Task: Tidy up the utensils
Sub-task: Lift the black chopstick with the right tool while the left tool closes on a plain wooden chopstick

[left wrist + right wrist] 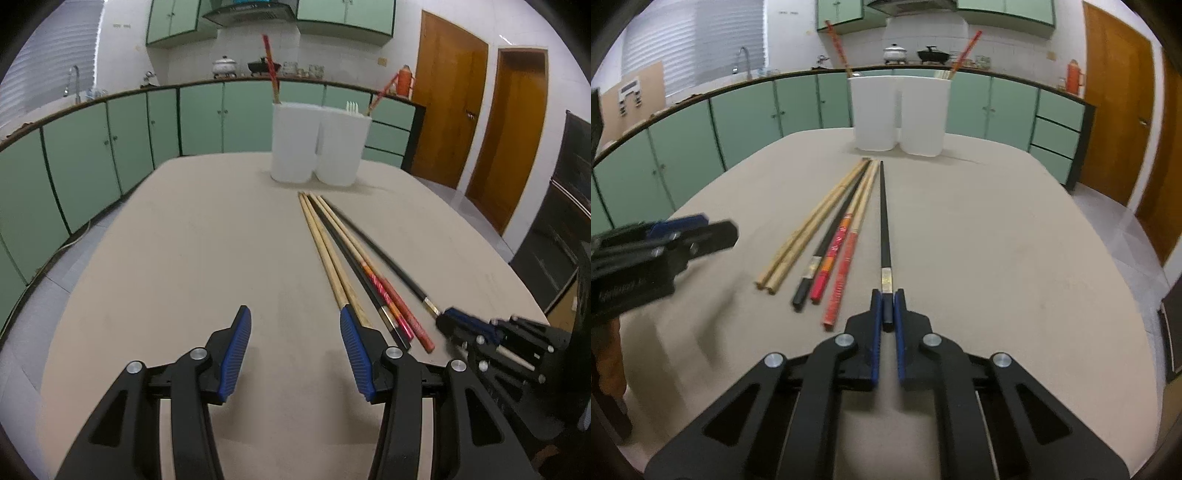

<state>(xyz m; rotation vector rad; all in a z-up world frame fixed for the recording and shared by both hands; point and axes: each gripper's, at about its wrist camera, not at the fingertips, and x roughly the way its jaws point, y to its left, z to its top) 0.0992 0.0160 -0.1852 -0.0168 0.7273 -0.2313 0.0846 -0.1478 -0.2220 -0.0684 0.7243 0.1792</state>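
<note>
Several chopsticks lie side by side on the beige table (184,258): two plain wooden ones (809,229), a black one (834,221) and two red-handled ones (846,251). My right gripper (887,295) is shut on the thick end of another black chopstick (884,221), which points at two white holders (899,114) at the far end. Each holder has a red chopstick standing in it. My left gripper (295,321) is open and empty, just left of the wooden chopsticks (325,251). The right gripper also shows in the left wrist view (448,319).
The left gripper shows at the left edge of the right wrist view (683,229). Green kitchen cabinets (110,147) run behind the table. Wooden doors (480,129) stand at the right. A white fork (352,108) sticks out of the right holder.
</note>
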